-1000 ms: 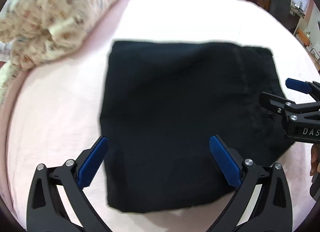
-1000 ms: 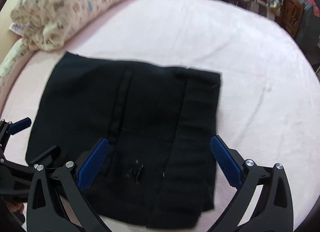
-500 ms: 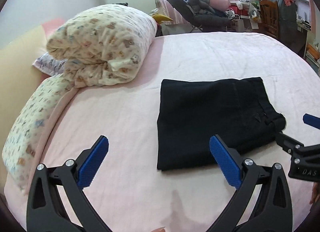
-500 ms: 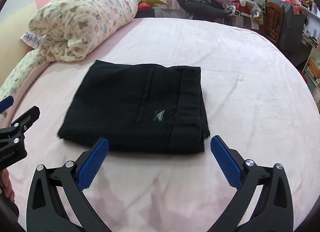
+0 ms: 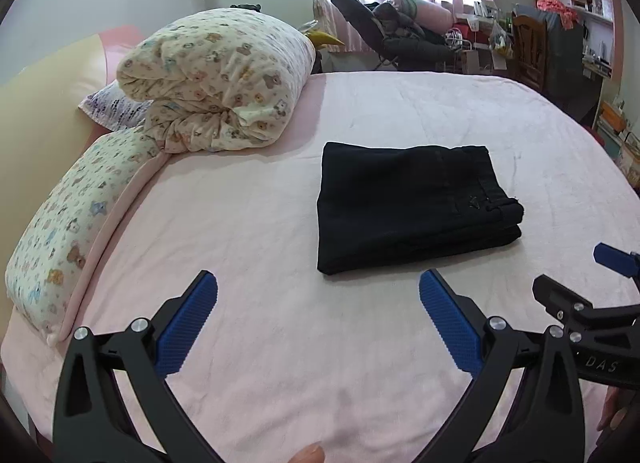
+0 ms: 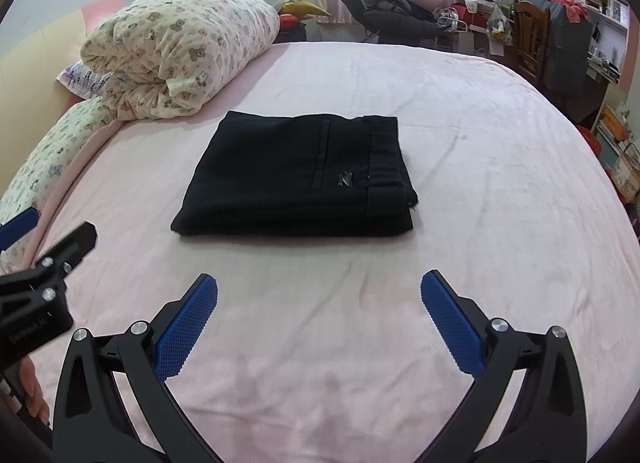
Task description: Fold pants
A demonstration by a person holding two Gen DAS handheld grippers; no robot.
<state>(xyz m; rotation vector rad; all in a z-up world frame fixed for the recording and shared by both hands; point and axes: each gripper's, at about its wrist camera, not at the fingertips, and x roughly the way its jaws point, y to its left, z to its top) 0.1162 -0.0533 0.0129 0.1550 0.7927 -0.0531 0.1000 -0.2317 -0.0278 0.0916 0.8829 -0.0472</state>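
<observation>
We read the fold as finished: the pants (image 6: 294, 179) lie as a compact black rectangle on the pink bed (image 6: 480, 143), just short of the rolled quilt (image 6: 180, 47). The left gripper (image 5: 318, 323) hangs with fingers wide apart and empty, well short of the cloth. The right gripper (image 6: 318, 321) does the same. We judge no further grasp is needed; at most a light press to flatten the stacked edges. Layers under the top face are hidden, so we cannot check inner alignment. The holding hands are cut off at the frame edges.
</observation>
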